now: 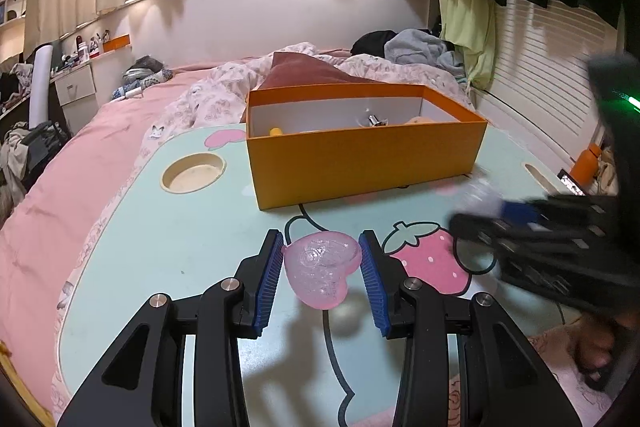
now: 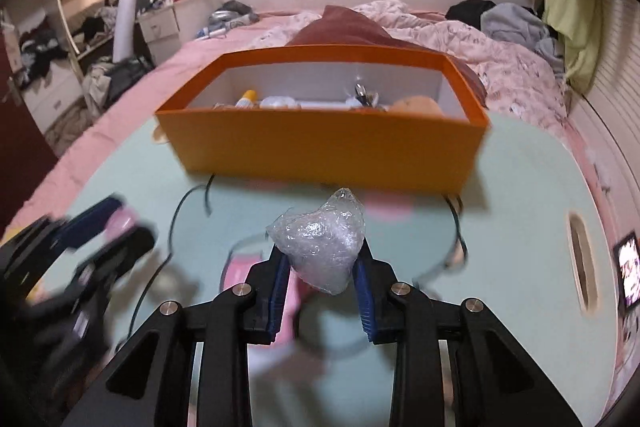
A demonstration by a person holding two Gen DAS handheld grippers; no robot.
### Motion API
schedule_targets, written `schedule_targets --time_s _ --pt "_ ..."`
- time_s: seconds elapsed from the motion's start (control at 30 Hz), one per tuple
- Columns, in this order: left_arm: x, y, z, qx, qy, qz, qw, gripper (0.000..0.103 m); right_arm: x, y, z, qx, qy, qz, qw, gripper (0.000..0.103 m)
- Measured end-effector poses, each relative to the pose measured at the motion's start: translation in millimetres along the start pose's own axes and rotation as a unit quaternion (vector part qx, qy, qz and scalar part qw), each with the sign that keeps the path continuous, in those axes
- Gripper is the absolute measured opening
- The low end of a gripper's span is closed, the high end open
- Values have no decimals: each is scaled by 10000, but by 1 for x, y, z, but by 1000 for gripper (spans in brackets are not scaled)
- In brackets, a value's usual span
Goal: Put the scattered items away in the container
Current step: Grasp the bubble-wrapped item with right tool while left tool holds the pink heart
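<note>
- Landmark: orange box point(image 1: 366, 151), at the far side of the tabletop point(image 1: 168, 239). Several small things already sit inside; I can't name most of them.
- Left claw point(image 1: 322, 281): closed about a pink heart-shaped dish point(image 1: 322, 273), blue pads against both flanks, held short of the box's near wall and, by its shadow, clear of the tabletop.
- Right claw point(image 2: 322, 277): pinched on a wad of clear plastic wrap point(image 2: 318, 241), also short of the near wall. The wad bulges above the pads.
- Dish, my read: clear, moulded, rigid and light, probably slick. Grip sits on the wide lobes, which is about right; the taper toward the point could let it squirt out. Might chip if dropped, so lower it in.
- Wrap, my read: nearly weightless, soft, crushes under the pads. No fragility worry. May cling to a pad on release, so spread the pads wide.
- Both loads need to clear the box's near rim before release.
- Left claw shows blurred in the right view.
</note>
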State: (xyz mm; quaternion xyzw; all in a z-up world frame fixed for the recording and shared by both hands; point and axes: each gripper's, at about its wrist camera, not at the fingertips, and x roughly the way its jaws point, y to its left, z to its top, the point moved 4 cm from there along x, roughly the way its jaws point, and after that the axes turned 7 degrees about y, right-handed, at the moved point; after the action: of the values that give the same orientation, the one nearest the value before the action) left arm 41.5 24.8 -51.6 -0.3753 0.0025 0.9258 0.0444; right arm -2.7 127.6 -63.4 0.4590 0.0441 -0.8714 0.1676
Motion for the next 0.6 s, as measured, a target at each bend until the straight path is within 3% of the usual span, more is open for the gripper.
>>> schedule_targets --time_s 0.13,0.6 --pt "1 0 0 15 26 2 10000 41 -8 -2 -15 -49 -16 -193 9998 29" --pt "2 -1 -1 29 36 -4 10000 41 -12 3 -18 -167 -184 -289 9993 29"
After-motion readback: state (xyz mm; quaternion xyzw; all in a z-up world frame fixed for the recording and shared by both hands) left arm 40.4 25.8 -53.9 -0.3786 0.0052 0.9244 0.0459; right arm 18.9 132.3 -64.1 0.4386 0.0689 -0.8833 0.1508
